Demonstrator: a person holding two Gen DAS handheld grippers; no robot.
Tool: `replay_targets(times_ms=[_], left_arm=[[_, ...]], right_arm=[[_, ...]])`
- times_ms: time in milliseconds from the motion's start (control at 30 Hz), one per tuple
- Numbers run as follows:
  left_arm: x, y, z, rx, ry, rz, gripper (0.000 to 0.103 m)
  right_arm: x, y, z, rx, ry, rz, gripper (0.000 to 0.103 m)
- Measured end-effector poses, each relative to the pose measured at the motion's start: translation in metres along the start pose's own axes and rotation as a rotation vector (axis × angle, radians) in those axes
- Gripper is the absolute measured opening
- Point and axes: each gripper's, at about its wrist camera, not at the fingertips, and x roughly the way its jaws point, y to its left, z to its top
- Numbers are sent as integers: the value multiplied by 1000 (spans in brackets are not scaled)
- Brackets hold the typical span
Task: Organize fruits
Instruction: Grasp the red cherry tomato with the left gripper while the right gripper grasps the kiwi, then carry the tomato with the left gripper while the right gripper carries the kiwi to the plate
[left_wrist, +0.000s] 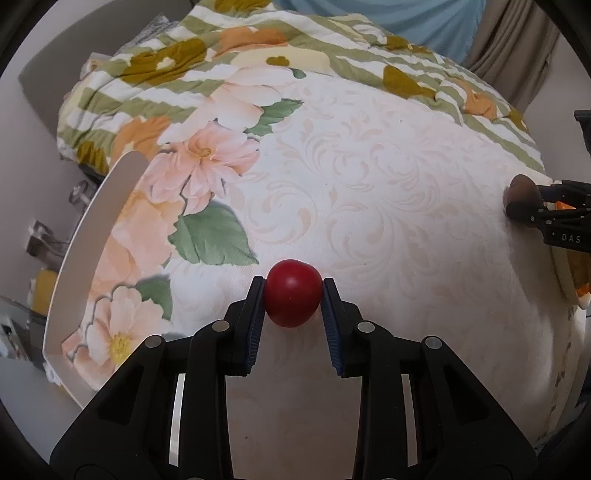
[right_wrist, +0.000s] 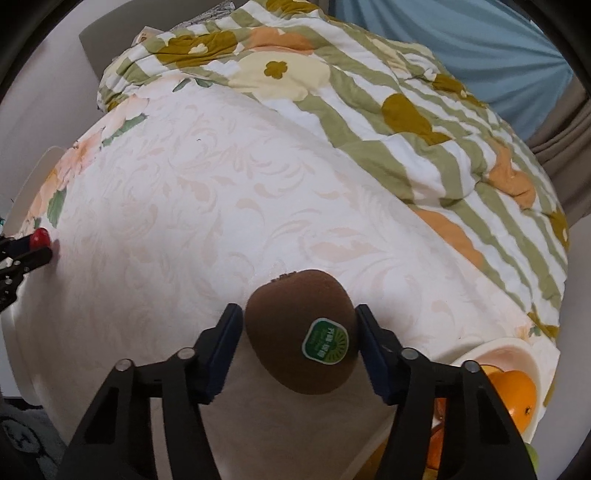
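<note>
My left gripper (left_wrist: 293, 291) is shut on a small red round fruit (left_wrist: 293, 293) and holds it over the white patterned bed sheet (left_wrist: 369, 192). My right gripper (right_wrist: 299, 325) is shut on a brown kiwi (right_wrist: 295, 332) with a green sticker. The kiwi (left_wrist: 522, 190) and right gripper (left_wrist: 517, 203) also show at the right edge of the left wrist view. The red fruit (right_wrist: 40, 236) in the left gripper (right_wrist: 46, 243) shows at the left edge of the right wrist view. A cream bowl (right_wrist: 513, 350) with an orange (right_wrist: 511, 395) sits at the lower right.
A floral and green-striped quilt (right_wrist: 406, 122) is bunched across the far side of the bed. A white flat board (left_wrist: 88, 236) stands along the bed's left side. A blue curtain (right_wrist: 461, 44) hangs behind. The bowl's rim (left_wrist: 561, 273) shows at the right edge.
</note>
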Motion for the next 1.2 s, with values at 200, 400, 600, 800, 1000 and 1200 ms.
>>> replay_targets(times_ms=[200, 400, 600, 800, 1000, 1200], left_arm=[[-17, -4, -3, 12, -29, 2, 37], [-41, -16, -1, 39, -73, -2, 37], [-67, -35, 3, 92, -117, -18, 37], [-95, -64, 15, 158, -167, -54, 37], [-111, -103, 27, 237, -214, -111, 37], [-110, -146, 34, 317, -225, -177, 37]], right_arm=[[-15, 3, -5, 14, -44, 13, 52], [-44, 6, -9, 45, -105, 29, 52], [-79, 8, -20, 102, -166, 47, 52], [-117, -4, -40, 175, -222, 47, 52], [-152, -32, -67, 258, -274, -12, 52], [-172, -69, -94, 333, -295, -70, 52]])
